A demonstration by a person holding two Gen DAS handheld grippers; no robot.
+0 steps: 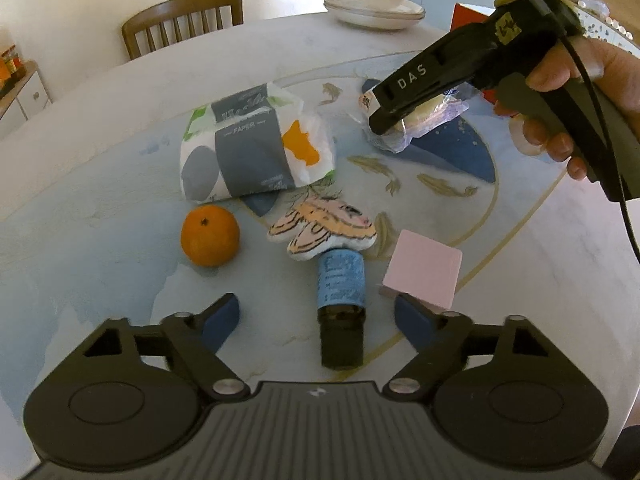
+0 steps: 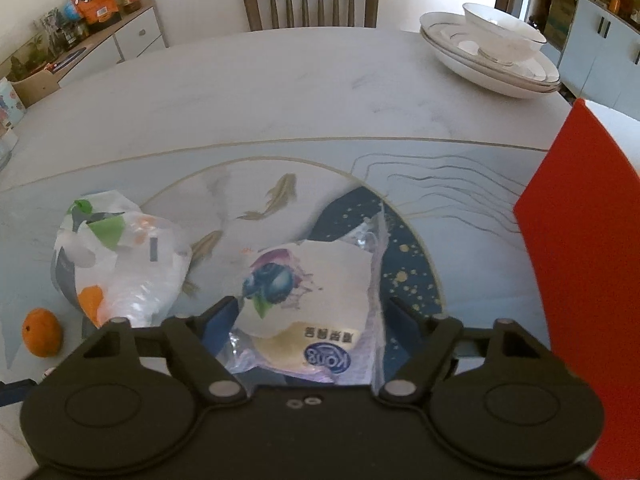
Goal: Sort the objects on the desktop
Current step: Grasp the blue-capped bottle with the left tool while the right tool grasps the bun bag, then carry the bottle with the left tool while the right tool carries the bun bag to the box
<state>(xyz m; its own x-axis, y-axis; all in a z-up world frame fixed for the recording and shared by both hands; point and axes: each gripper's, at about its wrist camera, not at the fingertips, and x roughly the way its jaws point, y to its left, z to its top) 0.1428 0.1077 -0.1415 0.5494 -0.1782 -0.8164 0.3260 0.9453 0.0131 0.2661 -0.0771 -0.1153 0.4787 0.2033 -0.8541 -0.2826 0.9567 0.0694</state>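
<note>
My left gripper (image 1: 316,320) is open, its blue fingers either side of a small dark bottle with a blue label (image 1: 341,300) lying on the table. Beyond it lie a moth-shaped piece (image 1: 320,226), an orange (image 1: 210,235), a pink block (image 1: 420,274) and a tissue pack (image 1: 256,146). My right gripper (image 2: 310,320) is open around a clear-wrapped blueberry bread packet (image 2: 308,304); its fingers stand at the packet's two sides, apart. In the left wrist view the right gripper (image 1: 390,116) is over that packet (image 1: 420,120).
A red box (image 2: 580,260) stands at the right. Stacked white plates with a bowl (image 2: 492,60) sit at the table's far right. A wooden chair (image 2: 310,0) is behind the table. The tissue pack (image 2: 120,256) and orange (image 2: 42,332) lie left of the right gripper.
</note>
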